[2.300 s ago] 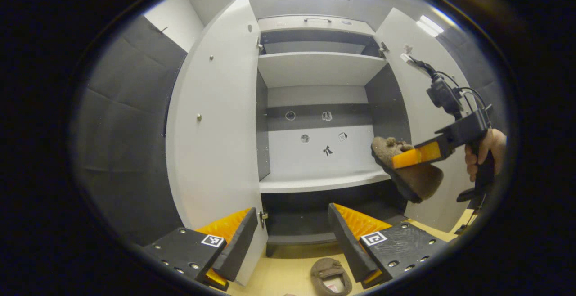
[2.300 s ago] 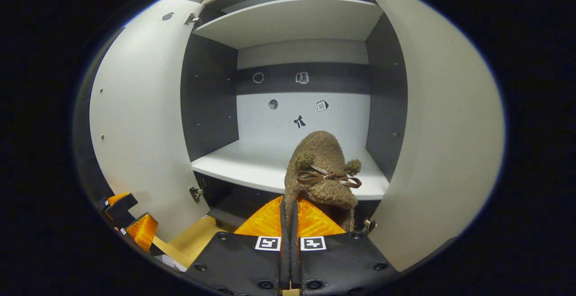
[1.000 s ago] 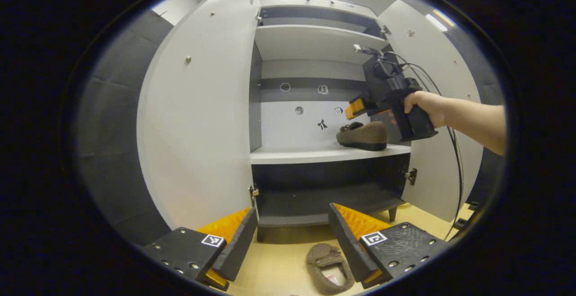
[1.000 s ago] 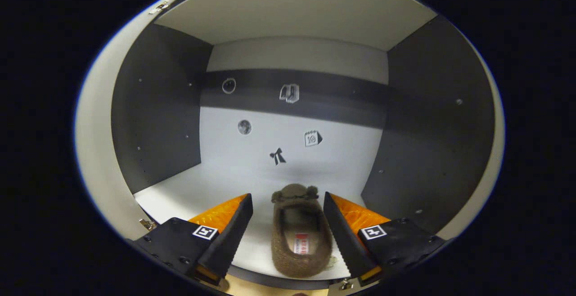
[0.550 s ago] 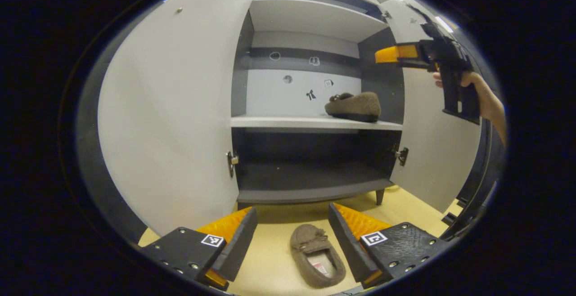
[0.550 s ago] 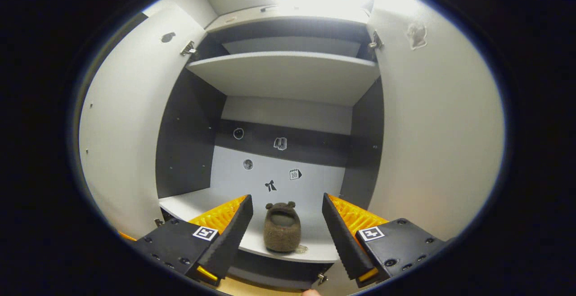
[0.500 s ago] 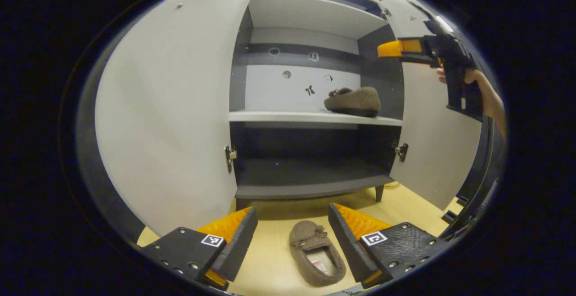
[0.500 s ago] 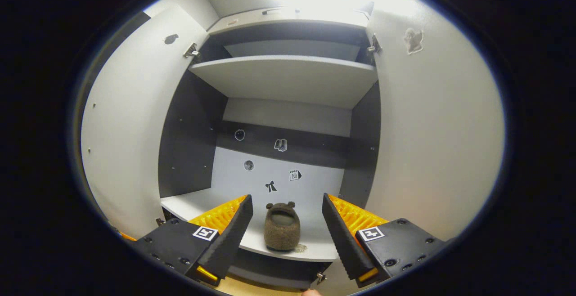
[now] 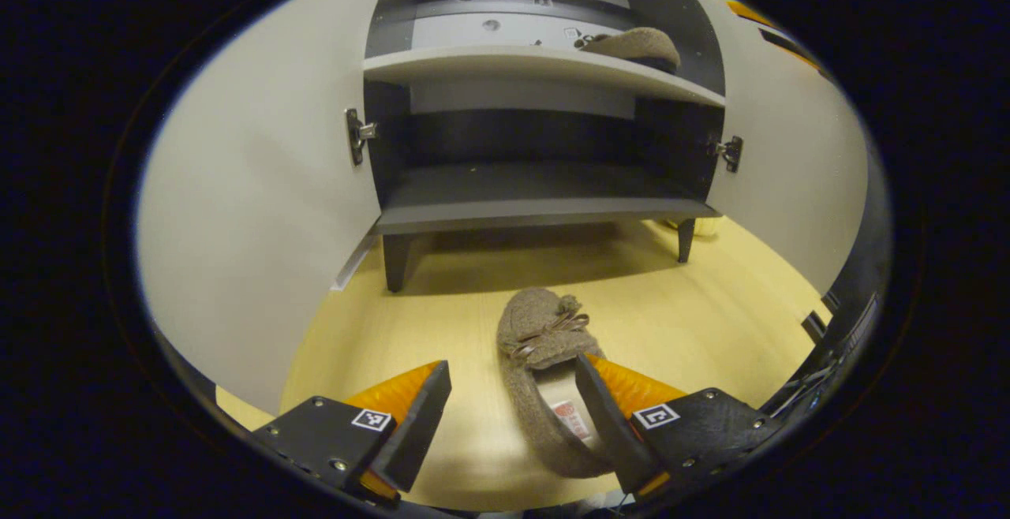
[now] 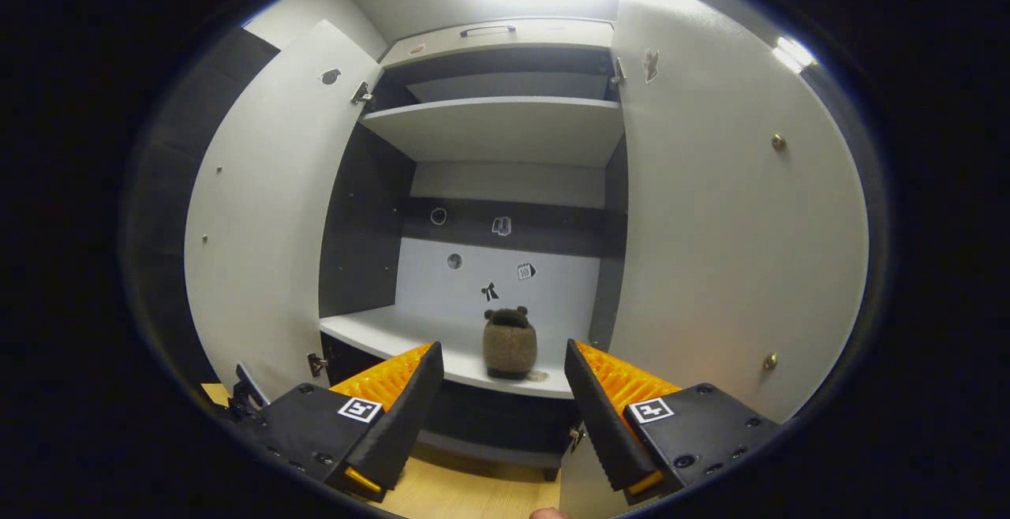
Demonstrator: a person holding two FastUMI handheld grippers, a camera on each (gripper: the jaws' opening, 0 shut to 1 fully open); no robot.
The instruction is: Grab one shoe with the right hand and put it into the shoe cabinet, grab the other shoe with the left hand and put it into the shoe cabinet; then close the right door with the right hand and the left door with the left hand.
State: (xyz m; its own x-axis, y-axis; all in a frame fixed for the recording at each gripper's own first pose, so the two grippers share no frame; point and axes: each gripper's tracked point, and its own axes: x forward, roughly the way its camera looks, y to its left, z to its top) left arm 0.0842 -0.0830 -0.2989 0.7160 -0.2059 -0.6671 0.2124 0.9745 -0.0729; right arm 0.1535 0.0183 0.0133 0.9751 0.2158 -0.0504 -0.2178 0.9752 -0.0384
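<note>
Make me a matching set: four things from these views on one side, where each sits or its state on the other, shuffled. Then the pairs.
1. shoe on the shelf
2. shoe on the floor
3. left hand-held gripper
4. right door

A. open, over the floor shoe
B. in the cabinet
C. swung open
D. on the wooden floor

Pairs: 1-B, 2-D, 3-A, 4-C

Floor shoe (image 9: 544, 361) heel hidden behind left tongs (image 9: 511, 416) finger.

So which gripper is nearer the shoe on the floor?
Left. The left gripper hangs open right over the floor shoe; the right gripper faces the cabinet shelf.
</note>
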